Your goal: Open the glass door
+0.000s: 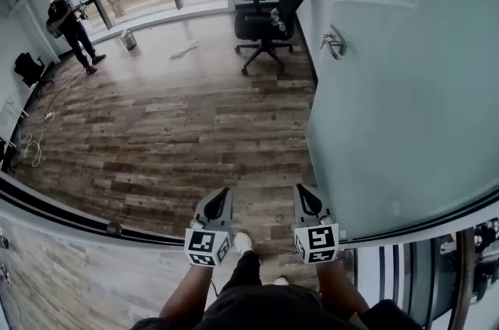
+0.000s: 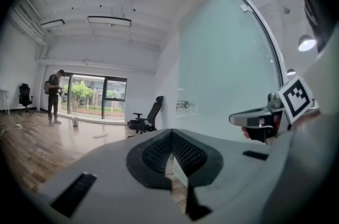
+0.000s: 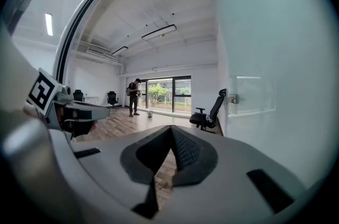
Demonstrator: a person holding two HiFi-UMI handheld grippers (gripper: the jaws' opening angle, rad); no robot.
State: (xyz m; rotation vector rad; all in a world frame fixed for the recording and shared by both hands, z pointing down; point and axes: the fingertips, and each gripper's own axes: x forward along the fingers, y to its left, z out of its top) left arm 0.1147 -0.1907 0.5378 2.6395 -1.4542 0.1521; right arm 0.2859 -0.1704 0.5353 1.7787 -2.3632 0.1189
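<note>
Two claws hang side by side at the doorway, both pointing into the room and roughly level. The left claw has its jaws together with nothing between them, as the left gripper view shows. The right claw is closed on nothing in just the same way. Each shows in the other's view, marker cube outward.

To the person's right stands the glass door, a frosted panel swung in over the wood floor. It is upright, with its long axis vertical. Its width runs away from the dark threshold strip toward the black office chair parked against the white wall. The metal handle sits near the door's far edge and sticks out from the face turned toward the open room. It is well apart from both claws. The right claw is the one nearer the panel, and neither claw touches the glass.

Across the room another person stands by the big windows.
</note>
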